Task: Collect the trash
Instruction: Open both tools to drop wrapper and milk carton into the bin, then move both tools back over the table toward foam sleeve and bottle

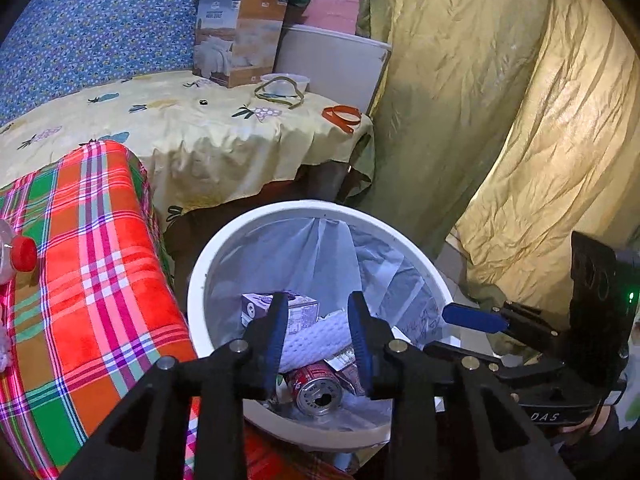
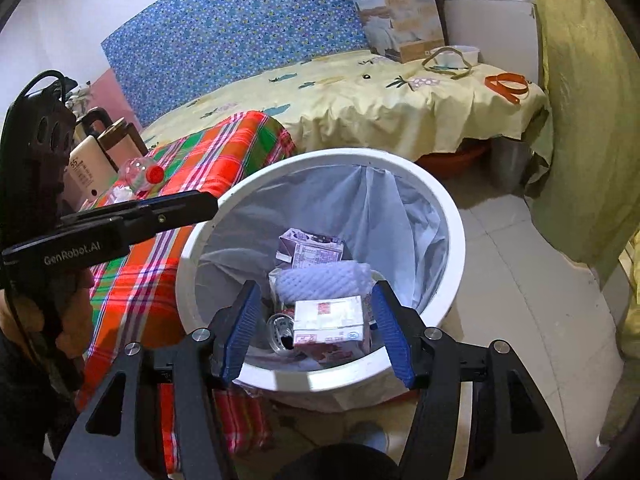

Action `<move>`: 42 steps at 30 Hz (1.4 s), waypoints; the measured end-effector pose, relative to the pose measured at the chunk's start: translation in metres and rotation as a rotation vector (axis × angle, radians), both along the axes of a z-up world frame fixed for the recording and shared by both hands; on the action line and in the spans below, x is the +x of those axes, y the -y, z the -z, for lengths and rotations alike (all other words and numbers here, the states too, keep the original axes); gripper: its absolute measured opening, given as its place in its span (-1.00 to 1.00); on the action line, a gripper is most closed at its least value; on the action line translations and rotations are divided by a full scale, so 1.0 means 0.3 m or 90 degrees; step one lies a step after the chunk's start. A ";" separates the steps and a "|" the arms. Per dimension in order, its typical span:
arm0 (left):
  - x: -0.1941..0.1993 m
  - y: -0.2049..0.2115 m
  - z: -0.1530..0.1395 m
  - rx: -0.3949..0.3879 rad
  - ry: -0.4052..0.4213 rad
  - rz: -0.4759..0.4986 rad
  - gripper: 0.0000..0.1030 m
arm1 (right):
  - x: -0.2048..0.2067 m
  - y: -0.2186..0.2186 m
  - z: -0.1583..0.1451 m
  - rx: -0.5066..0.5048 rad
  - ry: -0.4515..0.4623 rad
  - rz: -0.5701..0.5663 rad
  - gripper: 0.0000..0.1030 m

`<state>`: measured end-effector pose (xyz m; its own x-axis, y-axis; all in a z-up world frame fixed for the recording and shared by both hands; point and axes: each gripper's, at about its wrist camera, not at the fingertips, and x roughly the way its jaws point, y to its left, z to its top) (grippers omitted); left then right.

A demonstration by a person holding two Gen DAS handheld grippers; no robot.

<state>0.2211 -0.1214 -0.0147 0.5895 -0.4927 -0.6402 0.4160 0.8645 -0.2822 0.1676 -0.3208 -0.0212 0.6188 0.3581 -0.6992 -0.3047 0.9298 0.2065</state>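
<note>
A white round bin (image 1: 208, 256) with a pale liner stands on the floor beside a plaid-covered stool; it also shows in the right wrist view (image 2: 452, 216). Inside lie a red can (image 1: 316, 388), a white foam net (image 1: 316, 340) and a purple carton (image 1: 300, 308). In the right wrist view a white and red carton (image 2: 330, 322) sits between my open right gripper's (image 2: 316, 328) blue pads, apart from both, above the bin. My left gripper (image 1: 318, 336) is open and empty over the bin. A clear bottle with a red cap (image 2: 146, 174) lies on the plaid cloth (image 2: 168, 200).
A bed with a yellow printed sheet (image 1: 180, 128) stands behind the bin, bearing a cardboard box (image 1: 240, 40), a bowl with an olive strap (image 1: 282, 88) and an orange strap (image 1: 344, 117). Yellow-green curtains (image 1: 500, 100) hang on the right. Tiled floor (image 2: 520, 280) lies right of the bin.
</note>
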 end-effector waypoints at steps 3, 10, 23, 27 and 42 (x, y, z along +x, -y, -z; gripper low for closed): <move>-0.008 -0.019 -0.014 0.003 0.010 -0.012 -0.37 | -0.006 0.005 -0.012 0.003 0.008 0.005 0.16; -0.056 -0.073 -0.037 -0.002 0.021 -0.034 -0.37 | -0.029 -0.007 -0.036 0.010 0.021 0.006 0.16; -0.191 -0.153 -0.058 0.001 0.030 -0.075 -0.37 | -0.107 -0.074 -0.095 0.024 0.047 -0.018 0.16; -0.230 -0.181 -0.065 0.000 0.034 -0.092 -0.37 | -0.127 -0.103 -0.107 0.024 0.055 -0.030 0.16; -0.362 -0.277 -0.043 0.003 0.031 -0.153 -0.35 | -0.201 -0.205 -0.112 0.045 0.062 -0.093 0.16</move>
